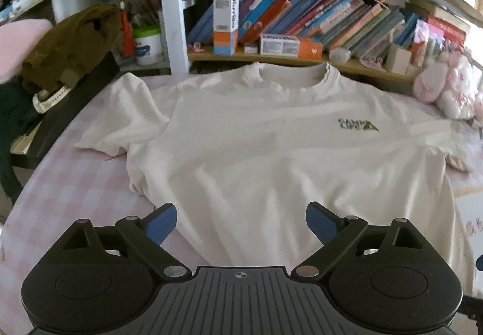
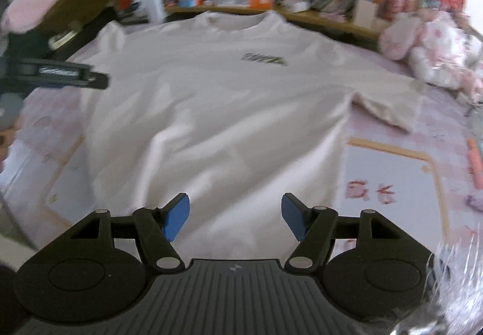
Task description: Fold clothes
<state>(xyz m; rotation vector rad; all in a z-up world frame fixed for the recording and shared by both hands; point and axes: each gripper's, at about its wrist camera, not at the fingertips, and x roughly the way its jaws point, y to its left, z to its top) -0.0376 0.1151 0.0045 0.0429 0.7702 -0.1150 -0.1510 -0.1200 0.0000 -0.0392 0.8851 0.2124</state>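
A cream T-shirt (image 1: 256,138) lies flat and face up on a pink checked cloth, collar toward the bookshelf, both sleeves spread out. A small dark logo (image 1: 357,124) sits on its chest. My left gripper (image 1: 241,221) is open and empty, hovering over the shirt's lower hem on its left part. In the right wrist view the same shirt (image 2: 217,111) fills the middle. My right gripper (image 2: 235,214) is open and empty above the hem. The left gripper's black body (image 2: 60,74) shows at the left edge of that view.
A bookshelf (image 1: 302,18) with leaning books and small boxes stands behind the collar. A brown garment (image 1: 69,45) and a black board (image 1: 75,105) are at the left. Pink plush toys (image 2: 428,45) lie at the right. A framed picture mat (image 2: 392,184) lies right of the shirt.
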